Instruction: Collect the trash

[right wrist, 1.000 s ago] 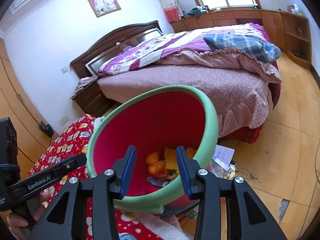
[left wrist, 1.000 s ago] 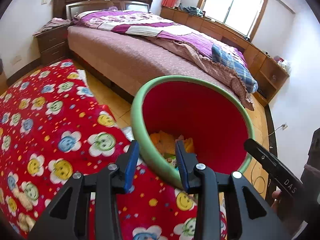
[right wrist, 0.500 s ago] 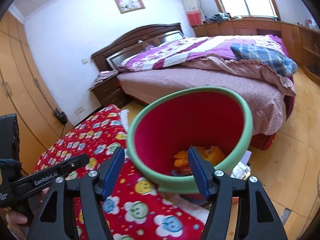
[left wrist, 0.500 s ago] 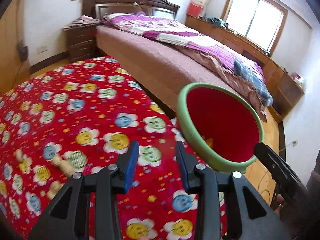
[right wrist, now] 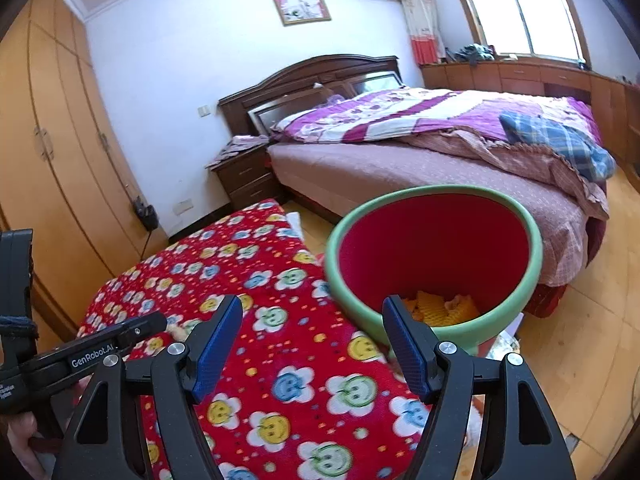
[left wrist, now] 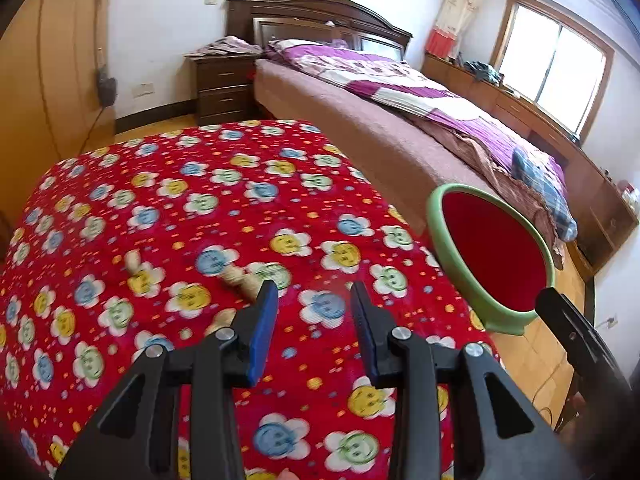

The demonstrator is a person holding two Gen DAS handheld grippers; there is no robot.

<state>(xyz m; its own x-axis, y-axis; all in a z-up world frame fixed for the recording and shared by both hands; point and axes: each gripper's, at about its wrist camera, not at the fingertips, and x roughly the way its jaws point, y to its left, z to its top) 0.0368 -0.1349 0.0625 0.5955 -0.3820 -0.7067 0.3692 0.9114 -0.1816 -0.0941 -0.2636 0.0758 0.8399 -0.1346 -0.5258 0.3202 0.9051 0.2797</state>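
A green bin with a red inside (left wrist: 496, 256) stands off the right edge of a red flowered blanket (left wrist: 200, 208). In the right wrist view the bin (right wrist: 436, 248) holds orange and yellow scraps (right wrist: 436, 308). Small beige scraps lie on the blanket: one (left wrist: 240, 280) just ahead of my left gripper (left wrist: 314, 300), another (left wrist: 133, 260) further left. My left gripper is open and empty above the blanket. My right gripper (right wrist: 312, 320) is open wide and empty, near the bin's rim.
A large bed (right wrist: 440, 148) with purple bedding stands behind the bin. A dark nightstand (left wrist: 224, 84) is by the wall, wooden wardrobes (right wrist: 60, 152) at the left. Papers (right wrist: 504, 344) lie on the wooden floor by the bin.
My left gripper has swung left from the bin to over the blanket. My right gripper has opened wider and drawn back from the bin.
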